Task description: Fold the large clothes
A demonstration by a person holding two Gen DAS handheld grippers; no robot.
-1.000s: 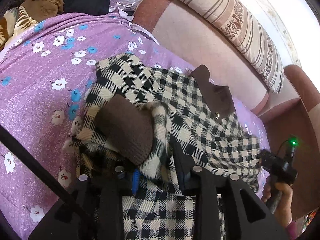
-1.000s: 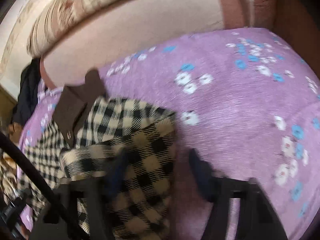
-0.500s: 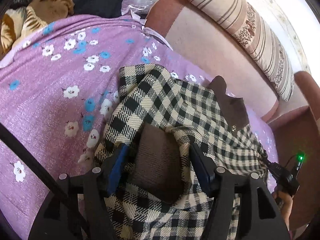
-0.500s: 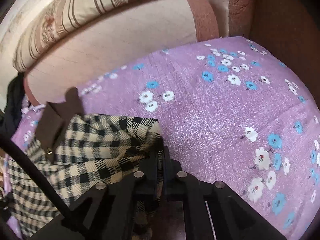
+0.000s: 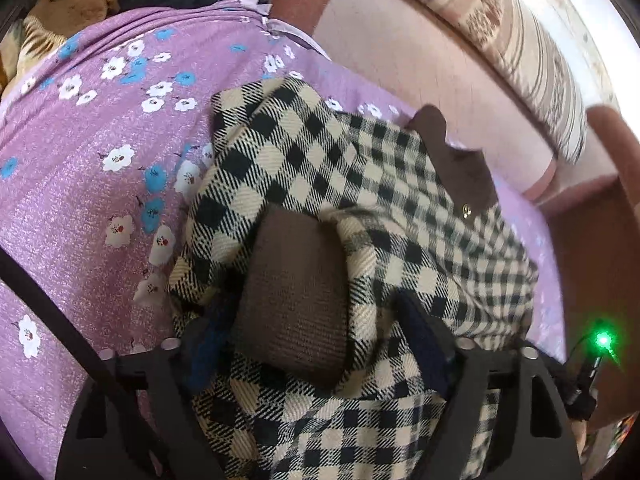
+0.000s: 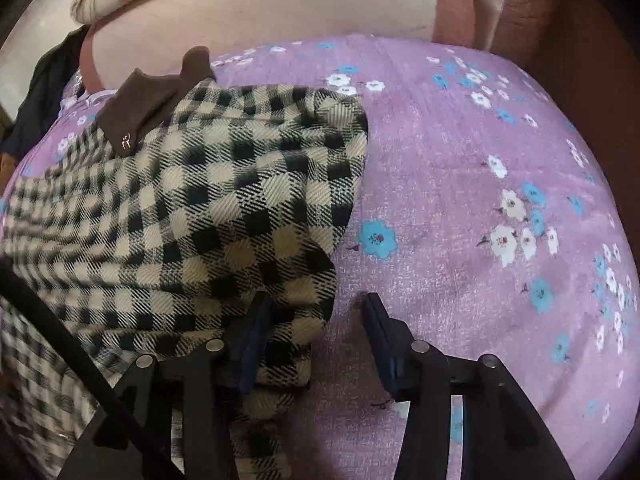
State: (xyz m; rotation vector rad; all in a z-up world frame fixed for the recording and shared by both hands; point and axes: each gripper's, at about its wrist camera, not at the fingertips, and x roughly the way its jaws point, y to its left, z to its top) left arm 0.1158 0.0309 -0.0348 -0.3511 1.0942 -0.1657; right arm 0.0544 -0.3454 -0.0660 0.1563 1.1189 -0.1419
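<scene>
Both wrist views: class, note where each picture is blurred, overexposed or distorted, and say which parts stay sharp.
Left wrist view: the striped cushion washes out toward the bright top right corner, the checked garment is sharp, and a green light flares. Right wrist view: the garment smears at the lower left edge, the purple floral cover is crisp but bulges from fisheye distortion, and the corners go dark.

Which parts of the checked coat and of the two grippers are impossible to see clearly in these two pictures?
- Left wrist view: the lower part of the checked coat is cut off by the bottom edge and hidden behind the left gripper.
- Left wrist view: the right gripper is mostly hidden behind the coat; only its green light shows.
- Right wrist view: the coat's left side is blurred and cut by the edge.
- Right wrist view: the small metal mark on the brown collar is too small to read.
</scene>
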